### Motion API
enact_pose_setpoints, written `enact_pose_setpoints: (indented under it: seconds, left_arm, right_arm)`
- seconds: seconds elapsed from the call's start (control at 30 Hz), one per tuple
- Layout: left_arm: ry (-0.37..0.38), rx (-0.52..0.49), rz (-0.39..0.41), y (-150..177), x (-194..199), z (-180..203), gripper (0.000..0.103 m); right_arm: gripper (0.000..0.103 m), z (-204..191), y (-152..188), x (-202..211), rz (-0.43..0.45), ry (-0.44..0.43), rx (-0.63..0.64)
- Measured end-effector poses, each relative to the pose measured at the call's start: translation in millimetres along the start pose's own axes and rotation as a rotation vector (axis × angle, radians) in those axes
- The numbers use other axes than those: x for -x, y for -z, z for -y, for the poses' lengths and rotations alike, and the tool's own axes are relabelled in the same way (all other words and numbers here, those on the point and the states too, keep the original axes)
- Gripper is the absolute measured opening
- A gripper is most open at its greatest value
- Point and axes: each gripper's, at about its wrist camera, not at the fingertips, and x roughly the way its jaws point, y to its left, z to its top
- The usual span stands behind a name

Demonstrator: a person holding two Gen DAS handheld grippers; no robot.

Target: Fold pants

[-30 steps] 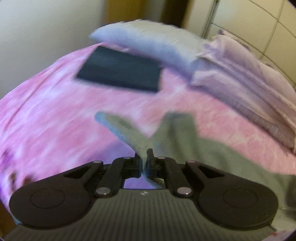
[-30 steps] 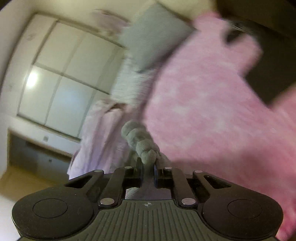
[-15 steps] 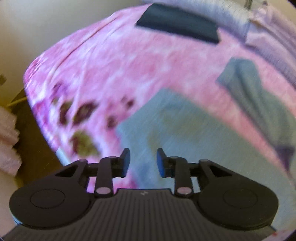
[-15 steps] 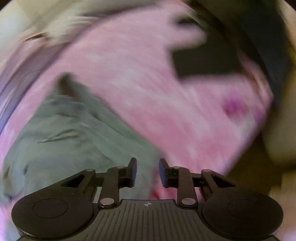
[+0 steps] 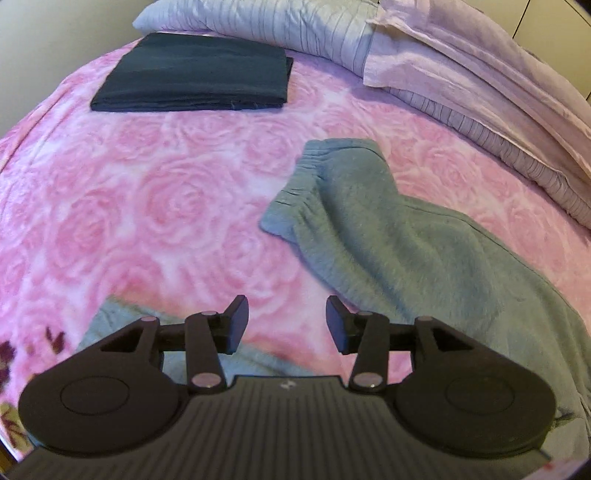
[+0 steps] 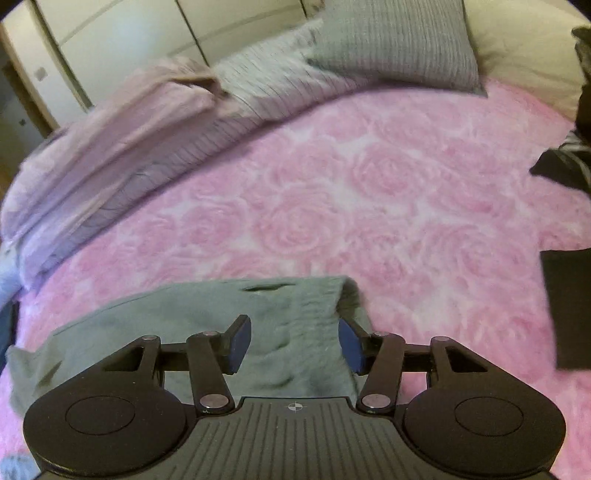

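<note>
1. Left wrist view: grey fleece sweatpants (image 5: pixel 424 251) lie spread on the pink rose-print bedspread (image 5: pixel 155 206), seemingly laid out for folding.
2. Left gripper (image 5: pixel 287 319) is opening, nothing between its jaws.
3. Right gripper (image 6: pixel 294 345) is opening above the cloth, gripping nothing.
4. No containers visible.

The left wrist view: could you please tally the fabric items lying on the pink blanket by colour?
Grey: 1, the pants
Dark navy: 1, the folded cloth
Striped grey: 1, the pillow
Lilac: 1, the bedding
Total: 4
</note>
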Motion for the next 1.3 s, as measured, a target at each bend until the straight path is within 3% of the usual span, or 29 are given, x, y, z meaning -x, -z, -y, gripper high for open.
enact_pose_setpoints:
  seconds: [0.2,0.27,0.3,0.47,0.6,0.63,0.67,0.7,0.73,0.8,0.83,0.9,0.97,1.07,1.13,1.17,1.23,1.3]
  left_arm:
    - [-0.03,0.08,0.001,-2.8,-12.4,3.5,0.05]
    - [-0.024,0.134,0.005,-6.7,-18.4,1.4,0.05]
    - [-0.019,0.165,0.01,-10.4,-20.4,-0.2,0.05]
    - [-0.002,0.337,0.019,-32.3,-46.9,-8.1,0.058]
    - [0.003,0.369,-0.026,-50.2,-90.1,-1.8,0.058]
    - [-0.004,0.364,-0.051,-53.9,-103.9,1.0,0.051]
    - [-0.025,0.344,-0.069,-57.3,-115.8,4.8,0.021]
    - [-0.058,0.306,-0.07,-60.4,-122.3,10.1,0.017]
    - [-0.073,0.242,-0.054,-67.2,-124.0,17.5,0.006]
    - [-0.093,0.131,0.068,-79.6,-108.3,31.3,0.006]
    - [-0.089,0.078,0.185,-87.6,-90.2,34.8,0.006]
    - [-0.088,0.016,0.278,-99.2,-70.8,29.6,0.009]
    - [-0.126,-0.054,0.218,-100.8,-81.3,22.3,0.019]
    - [-0.278,-0.133,0.05,-88.8,-121.8,15.2,0.038]
    - [-0.33,-0.138,0.071,-83.2,-126.9,12.0,0.054]
    - [-0.346,-0.108,0.087,-82.8,-124.7,9.6,0.059]
    - [-0.338,-0.016,0.103,-81.8,-115.1,5.1,0.058]
    - [-0.33,-0.013,0.139,-81.0,-99.0,11.1,0.055]
  right_arm:
    - [0.049,50.8,-24.4,-72.8,-0.118,-0.044,-0.161]
    - [0.031,61.4,-28.6,-83.0,-0.122,-0.113,-0.221]
    - [0.013,61.9,-32.1,-84.1,-0.115,-0.132,-0.221]
    - [0.013,66.7,-40.0,-89.2,-0.151,-0.127,-0.211]
    - [0.019,69.6,-39.5,-93.7,-0.165,-0.12,-0.302]
    - [0.018,68.7,-39.9,-94.6,-0.164,-0.114,-0.311]
    - [0.018,66.7,-40.4,-95.0,-0.162,-0.109,-0.301]
    - [0.009,62.5,-42.2,-93.8,-0.151,-0.091,-0.271]
    - [0.006,58.9,-43.7,-91.9,-0.133,-0.082,-0.247]
    - [0.004,55.9,-48.0,-81.1,-0.052,-0.075,-0.244]
    - [0.003,59.0,-49.9,-72.5,0.004,-0.08,-0.274]
    - [0.003,68.7,-52.0,-57.7,0.097,-0.086,-0.319]
    - [0.004,73.5,-49.8,-59.9,0.085,-0.078,-0.314]
    - [0.01,78.6,-42.9,-83.9,-0.001,-0.014,-0.376]
    - [0.029,77.7,-45.2,-93.0,-0.046,0.044,-0.401]
    - [0.033,77.0,-47.2,-92.0,-0.047,0.063,-0.396]
    - [0.038,77.2,-51.3,-81.0,-0.039,0.054,-0.365]
    - [0.038,78.6,-52.7,-64.0,-0.033,0.083,-0.34]
